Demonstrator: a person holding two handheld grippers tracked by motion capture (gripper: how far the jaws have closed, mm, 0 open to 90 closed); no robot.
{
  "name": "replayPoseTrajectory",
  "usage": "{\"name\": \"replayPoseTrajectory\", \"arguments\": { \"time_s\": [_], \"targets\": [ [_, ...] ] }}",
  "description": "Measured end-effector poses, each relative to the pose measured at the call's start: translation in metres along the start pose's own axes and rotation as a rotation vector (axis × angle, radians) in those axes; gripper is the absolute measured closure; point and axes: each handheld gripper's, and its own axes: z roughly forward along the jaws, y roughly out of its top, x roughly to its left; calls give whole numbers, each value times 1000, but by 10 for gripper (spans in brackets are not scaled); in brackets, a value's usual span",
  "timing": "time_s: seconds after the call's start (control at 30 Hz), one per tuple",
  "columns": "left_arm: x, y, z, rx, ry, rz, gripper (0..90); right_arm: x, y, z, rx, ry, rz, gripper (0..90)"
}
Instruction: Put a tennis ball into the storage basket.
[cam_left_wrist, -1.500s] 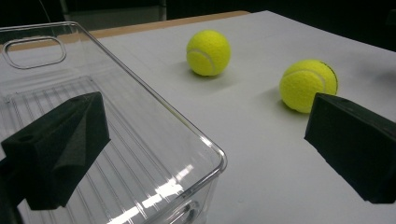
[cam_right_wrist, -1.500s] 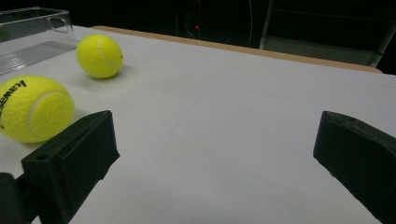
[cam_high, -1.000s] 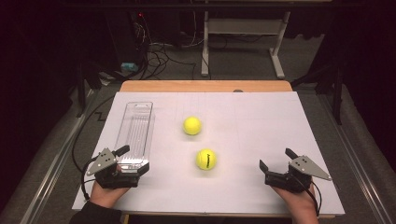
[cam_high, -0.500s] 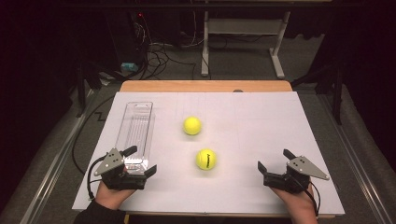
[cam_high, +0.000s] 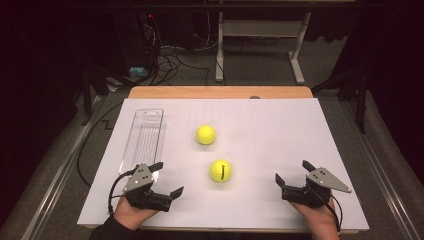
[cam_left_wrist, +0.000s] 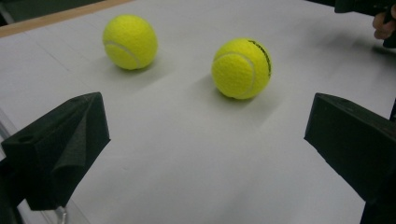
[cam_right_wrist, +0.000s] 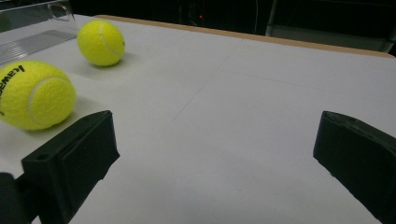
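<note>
Left tongs (cam_high: 167, 178) gape wide, empty, low over the tabletop (cam_high: 280, 130). Right tongs (cam_high: 291, 172) likewise wide apart, empty. Near ball (cam_high: 220, 170) lies between them, closer to the left pair. Far ball (cam_high: 205, 134) sits just beyond it. Clear tray (cam_high: 142, 140), apparently empty, lies left of the near ball.

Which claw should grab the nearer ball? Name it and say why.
Left, probably. The left claw is open and points toward the nearer ball, which sits centred ahead in its view. The right claw, also open, has that ball off to its side.
</note>
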Motion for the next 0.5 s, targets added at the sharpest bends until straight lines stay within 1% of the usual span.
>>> {"name": "replayPoseTrajectory", "arguments": {
  "time_s": [0.03, 0.07, 0.1, 0.13, 0.2, 0.27, 0.3, 0.33, 0.37, 0.5],
  "targets": [
    [-1, 0, 2, 13, -4, 2, 6, 0, 0, 0, 1, 1, 0, 0],
    [-1, 0, 2, 13, -4, 2, 6, 0, 0, 0, 1, 1, 0, 0],
    [-2, 0, 5, 41, -9, 4, 6, 0, 0, 0, 1, 2, -3, 0],
    [-2, 0, 5, 41, -9, 4, 6, 0, 0, 0, 1, 2, -3, 0],
    [-5, 0, 9, 78, -16, 11, 6, 1, -1, 1, 4, 4, -3, 0],
    [-7, 0, 11, 83, -19, 12, 6, 1, -1, 1, 6, 5, -2, 0],
    [-8, 0, 13, 112, -27, 18, 6, 1, -1, 1, 6, 6, -3, 0],
    [-8, 0, 13, 112, -27, 18, 6, 1, -1, 1, 6, 6, -3, 0],
    [-10, 0, 16, 139, -29, 29, 6, 1, -1, 1, 6, 8, -5, 0],
    [-13, -1, 22, 183, -26, 29, 6, 2, -1, 2, 7, 11, -8, 0]
  ]
}}
